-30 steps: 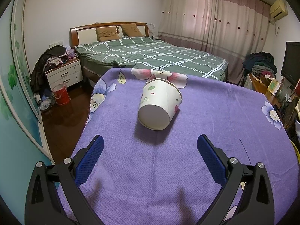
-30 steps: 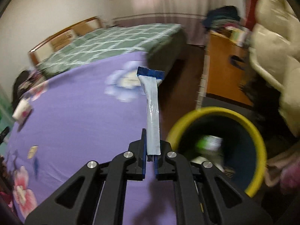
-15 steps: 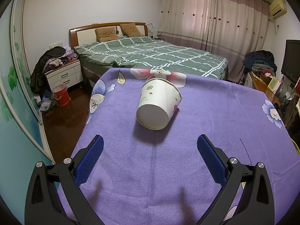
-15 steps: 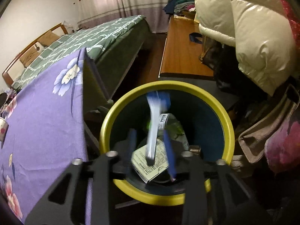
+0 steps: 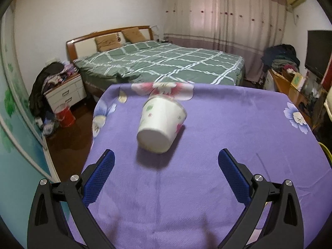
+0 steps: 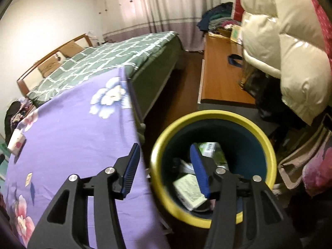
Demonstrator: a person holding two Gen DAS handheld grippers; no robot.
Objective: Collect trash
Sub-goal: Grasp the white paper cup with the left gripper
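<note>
Left gripper (image 5: 166,161) spread wide, empty, tipped paper cup (image 5: 160,125) just ahead. Right gripper (image 6: 165,157) parted, empty, above yellow-rimmed bin (image 6: 259,130).

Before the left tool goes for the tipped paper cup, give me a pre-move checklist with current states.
1. Left tool open, wider than the cup: ok.
2. Paper cup lying on its side on the purple cloth, base toward the tool, nothing in the way: ok.
3. Cup empty: cannot tell, mouth faces away.
4. Right tool open and empty: ok.
5. Yellow-rimmed bin beside the table, room left inside: ok.
</note>
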